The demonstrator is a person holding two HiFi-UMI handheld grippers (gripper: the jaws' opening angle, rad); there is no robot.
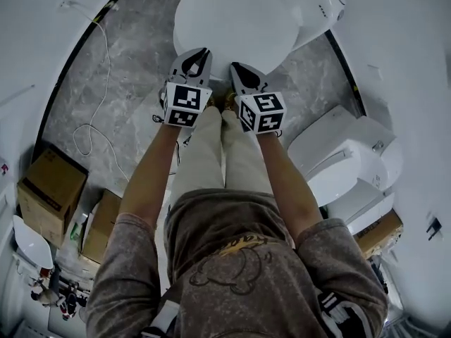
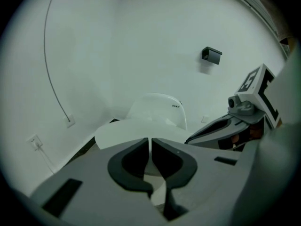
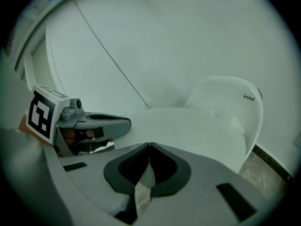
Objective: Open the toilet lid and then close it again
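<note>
While the toilet lid (image 1: 236, 20) lies closed and flat at 12 o'clock from the person, the left claw (image 1: 199, 53) and right claw (image 1: 235, 67) hang side by side at its near edge, each with its jaws brought together on nothing. Contact with the lid cannot be told. On the grey marbled floor (image 1: 127, 69), a white cable (image 1: 91, 129) trails at 10 o'clock, cardboard boxes (image 1: 49, 189) sit at 8 o'clock and a second toilet (image 1: 345, 160) stands at 3 o'clock.

You're standing on a grey marbled floor (image 1: 134, 69). The toilet (image 1: 236, 20) stands on it ahead, with a second toilet (image 1: 338, 164) to your right. On your left are a cardboard box (image 1: 49, 189), a smaller box (image 1: 102, 224) and a loose white cable (image 1: 90, 127).
</note>
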